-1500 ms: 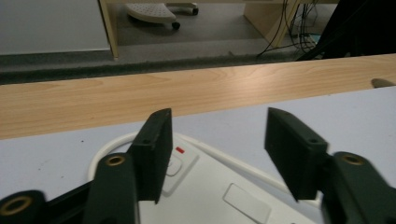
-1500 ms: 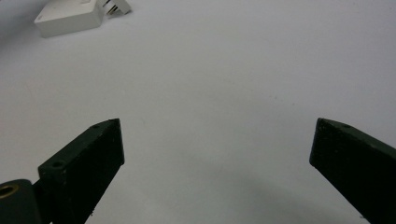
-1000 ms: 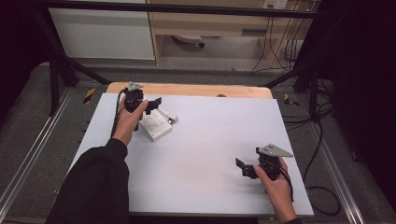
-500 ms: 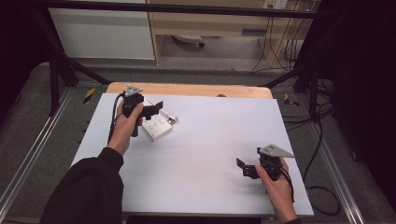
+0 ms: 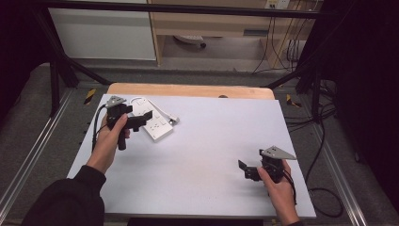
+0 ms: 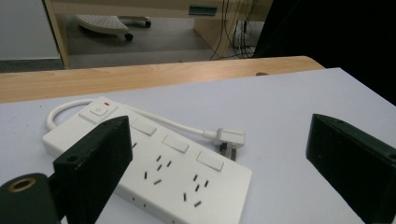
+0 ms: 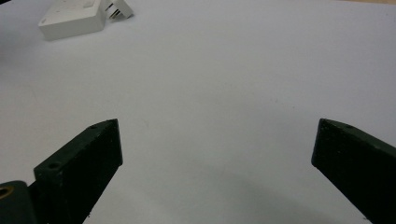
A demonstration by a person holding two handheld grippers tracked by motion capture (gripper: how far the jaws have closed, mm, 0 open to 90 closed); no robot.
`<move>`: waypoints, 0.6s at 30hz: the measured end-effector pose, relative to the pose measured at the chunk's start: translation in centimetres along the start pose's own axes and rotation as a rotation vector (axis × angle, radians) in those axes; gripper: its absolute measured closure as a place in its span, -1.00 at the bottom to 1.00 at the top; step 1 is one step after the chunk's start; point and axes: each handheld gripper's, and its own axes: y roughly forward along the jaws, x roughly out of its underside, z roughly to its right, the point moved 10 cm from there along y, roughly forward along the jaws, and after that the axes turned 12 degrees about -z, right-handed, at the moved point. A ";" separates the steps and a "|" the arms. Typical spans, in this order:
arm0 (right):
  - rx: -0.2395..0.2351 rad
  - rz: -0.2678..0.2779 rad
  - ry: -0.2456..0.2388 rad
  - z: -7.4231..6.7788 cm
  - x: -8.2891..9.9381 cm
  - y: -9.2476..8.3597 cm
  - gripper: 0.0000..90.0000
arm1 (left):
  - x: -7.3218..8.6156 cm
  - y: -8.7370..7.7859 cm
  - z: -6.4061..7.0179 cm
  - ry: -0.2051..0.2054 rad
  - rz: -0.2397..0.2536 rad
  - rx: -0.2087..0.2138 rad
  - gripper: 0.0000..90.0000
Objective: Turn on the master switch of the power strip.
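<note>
A white power strip (image 5: pixel 159 129) with several sockets lies flat at the table's far left; its cable (image 5: pixel 137 100) loops behind it and its plug (image 5: pixel 173 120) rests beside it. My left gripper (image 5: pixel 142 120) hovers just left of the strip and points at it. Its jaws have just been opening and stand wide, with nothing pressed between them. In the left gripper view the strip (image 6: pixel 173 177) and plug (image 6: pixel 231 137) lie below and beyond the left gripper (image 6: pixel 219 123). My right gripper (image 5: pixel 244 169) rests open near the front right, over bare table (image 7: pixel 218 123). The strip (image 7: pixel 72 18) shows far off.
The white tabletop (image 5: pixel 211 141) stretches between the two hands. A wooden strip (image 5: pixel 188 89) runs along its far edge. Beyond it stand a desk, a white cabinet and hanging cables. Metal rails flank the table.
My left hand has drawn back leftward and toward the person, off the power strip. The strip has stayed where it was. The right hand has not moved.
</note>
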 end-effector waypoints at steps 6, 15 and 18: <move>-0.007 -0.015 -0.015 -0.5 0.0 0.4 -0.95 | 0.9 -2.2 -0.2 -0.010 0.011 0.006 -0.84; -0.009 -0.009 -0.024 -0.6 -0.1 0.3 -0.95 | 2.1 -5.0 -0.4 0.003 0.016 0.005 -0.86; -0.012 -0.008 -0.024 -0.6 -0.1 0.3 -0.95 | 2.5 -5.8 -0.3 0.012 0.020 0.006 -0.86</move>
